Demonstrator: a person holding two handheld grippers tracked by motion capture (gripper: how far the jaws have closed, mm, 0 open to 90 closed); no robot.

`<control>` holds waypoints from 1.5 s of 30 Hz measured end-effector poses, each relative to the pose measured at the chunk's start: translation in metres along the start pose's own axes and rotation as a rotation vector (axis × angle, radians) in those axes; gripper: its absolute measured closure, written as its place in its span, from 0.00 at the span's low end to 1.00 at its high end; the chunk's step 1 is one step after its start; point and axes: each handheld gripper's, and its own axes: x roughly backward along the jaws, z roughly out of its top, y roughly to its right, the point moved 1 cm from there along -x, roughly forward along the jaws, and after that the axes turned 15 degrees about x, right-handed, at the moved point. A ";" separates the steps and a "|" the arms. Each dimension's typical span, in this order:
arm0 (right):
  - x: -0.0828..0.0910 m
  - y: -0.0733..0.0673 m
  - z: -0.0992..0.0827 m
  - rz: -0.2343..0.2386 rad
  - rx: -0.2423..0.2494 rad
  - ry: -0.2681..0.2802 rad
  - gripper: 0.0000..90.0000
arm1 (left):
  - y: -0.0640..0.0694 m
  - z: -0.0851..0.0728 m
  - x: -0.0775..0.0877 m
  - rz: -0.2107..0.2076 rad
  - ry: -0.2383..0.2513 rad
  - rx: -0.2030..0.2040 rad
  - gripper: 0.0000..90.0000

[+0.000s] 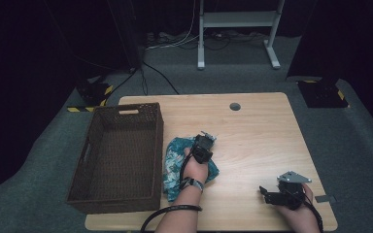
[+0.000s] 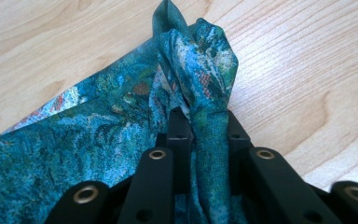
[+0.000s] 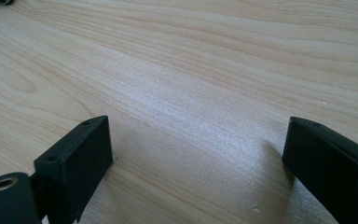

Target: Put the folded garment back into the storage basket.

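Note:
A teal patterned cloth (image 1: 173, 161) lies crumpled on the wooden table (image 1: 262, 136), just right of a basket. My left gripper (image 1: 207, 139) is at the cloth's far right corner and is shut on a bunched fold of it. In the left gripper view the cloth (image 2: 98, 140) rises in a pinched ridge between the two black jaws of the left gripper (image 2: 205, 120). My right gripper (image 1: 264, 192) rests near the table's front right, held in a hand. In the right gripper view the right gripper (image 3: 198, 144) stands open over bare wood, with nothing between its jaws.
A dark brown wicker basket (image 1: 121, 203) with handle slots sits at the table's left, its inside bare. A round cable hole (image 1: 234, 106) marks the far middle of the table. Beyond the table are a white desk frame (image 1: 201, 43), floor cables and dark floor plates.

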 end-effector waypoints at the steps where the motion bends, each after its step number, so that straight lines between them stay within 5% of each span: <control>1: 0.000 0.000 0.000 0.000 0.000 0.000 0.09 | 0.000 0.000 0.000 -0.001 0.000 0.002 0.87; 17: 0.000 0.000 0.000 0.001 0.002 0.001 0.09 | -0.001 -0.001 0.014 -0.041 0.020 0.029 0.89; 34: 0.000 0.000 0.000 -0.002 -0.001 0.000 0.10 | 0.000 0.006 0.062 -0.124 0.170 0.053 0.89; 45: 0.000 0.000 0.000 -0.003 -0.002 0.000 0.10 | -0.011 0.004 0.098 -0.164 0.265 0.071 0.90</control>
